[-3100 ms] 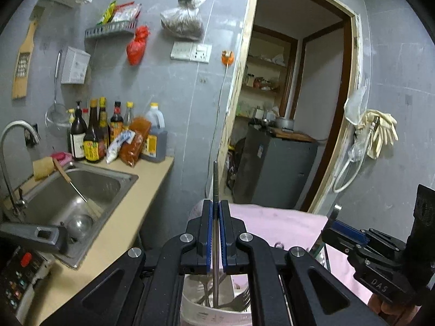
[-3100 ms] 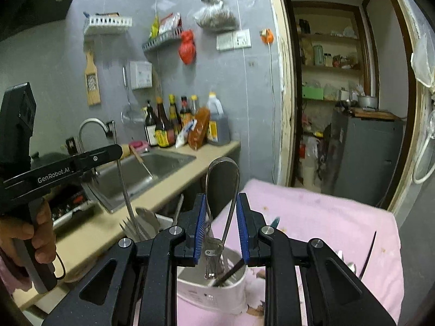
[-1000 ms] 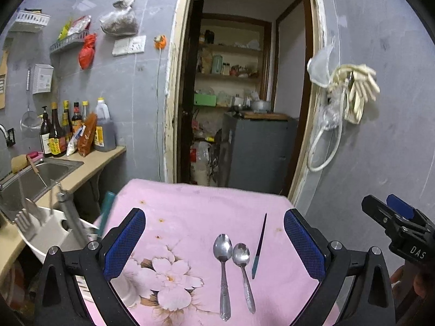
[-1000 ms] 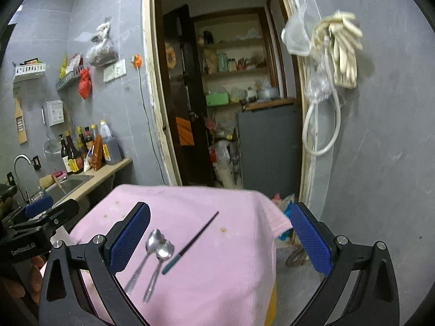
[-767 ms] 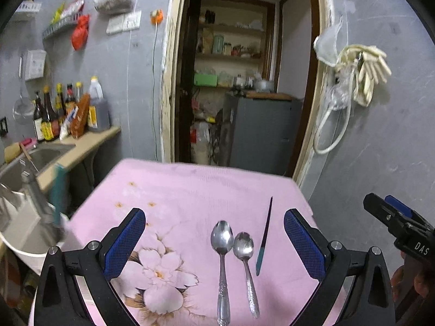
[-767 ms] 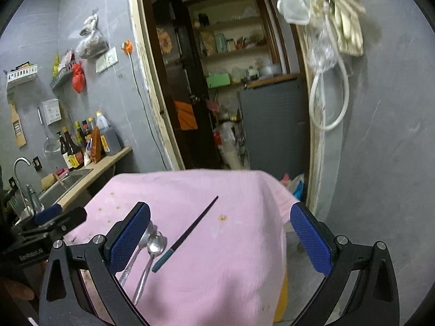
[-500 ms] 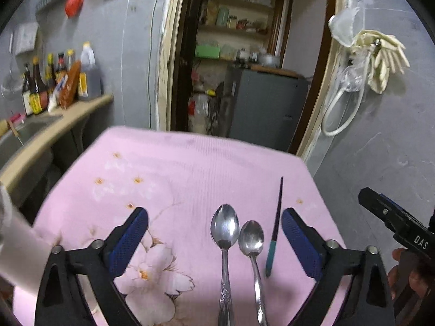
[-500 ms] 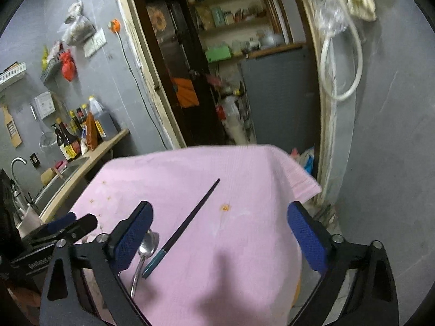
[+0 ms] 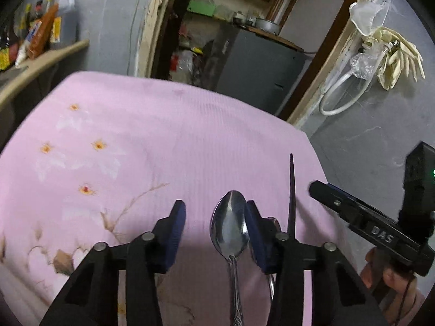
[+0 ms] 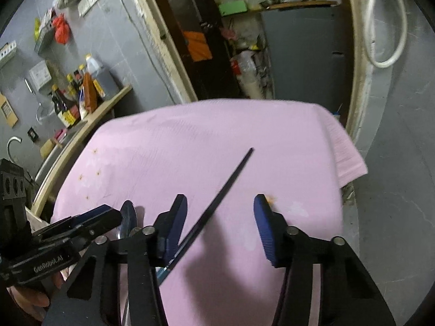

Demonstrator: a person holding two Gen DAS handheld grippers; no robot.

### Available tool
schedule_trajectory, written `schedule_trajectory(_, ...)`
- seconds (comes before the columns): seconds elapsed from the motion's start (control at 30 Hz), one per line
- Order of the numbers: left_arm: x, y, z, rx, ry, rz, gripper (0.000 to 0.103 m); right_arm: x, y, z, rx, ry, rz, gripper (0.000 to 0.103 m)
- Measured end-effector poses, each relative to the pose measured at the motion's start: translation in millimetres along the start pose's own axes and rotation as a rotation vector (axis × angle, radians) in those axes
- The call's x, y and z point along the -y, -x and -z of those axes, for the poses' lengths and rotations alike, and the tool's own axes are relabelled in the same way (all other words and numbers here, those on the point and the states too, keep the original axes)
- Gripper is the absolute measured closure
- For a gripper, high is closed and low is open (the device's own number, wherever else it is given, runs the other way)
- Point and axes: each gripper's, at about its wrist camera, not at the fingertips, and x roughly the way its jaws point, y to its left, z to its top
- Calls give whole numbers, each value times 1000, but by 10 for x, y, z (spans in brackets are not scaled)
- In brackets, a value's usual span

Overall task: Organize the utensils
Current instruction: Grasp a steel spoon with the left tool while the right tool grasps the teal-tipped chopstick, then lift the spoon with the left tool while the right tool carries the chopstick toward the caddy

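On the pink flowered cloth (image 9: 152,135) lie a large spoon (image 9: 230,225), a smaller spoon (image 9: 272,221) mostly hidden behind my finger, and a thin black chopstick (image 9: 292,190) with a teal end. My left gripper (image 9: 214,217) hovers low over the large spoon's bowl, which sits between the closing jaws, close to the right pad and ungripped. In the right wrist view the chopstick (image 10: 225,190) runs slantwise between the closing jaws of my right gripper (image 10: 220,212), near the left pad (image 10: 176,222), untouched. The left gripper (image 10: 81,222) and a spoon (image 10: 128,217) show at the left.
The cloth's right edge (image 10: 350,160) hangs over the table's side by a grey wall. A counter with bottles (image 10: 78,100) and a sink tap (image 10: 12,144) lie to the left. Behind the table are a doorway and a grey cabinet (image 9: 258,62). Gloves (image 9: 397,51) hang on the wall.
Both grippers, earlier shut on utensils over a white holder, have swung to the table, dropped toward the cloth and tilted down. Their jaws have narrowed from wide open, now around the spoon and chopstick.
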Motion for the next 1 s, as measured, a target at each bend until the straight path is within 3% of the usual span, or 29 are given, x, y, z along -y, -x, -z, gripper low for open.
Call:
schedule_trajectory(0.1, -28, -84, 3, -20, -11, 28, 70, -74, -137, -18, -40, 21, 16, 67)
schedule_trajectory(0.3, 3, -178, -69, -22, -46, 73, 70, -211, -302, -109, -91, 76, 90, 70)
schedule_trajectory(0.4, 12, -210, -96, -29, -55, 92, 74, -348, -375, -161, -132, 139, 162, 84)
schedule_trajectory(0.53, 14, -235, -84, -58, -71, 100, 94, -284, -299, -141, -152, 88, 116, 92)
schedule_trajectory(0.77, 109, -137, -33, -80, -79, 100, 98, -102, -17, 174, -205, -18, -27, 97)
schedule_trajectory(1.0, 208, 104, 46, -80, -90, 96, 101, 50, 208, 453, -178, -84, -96, 98)
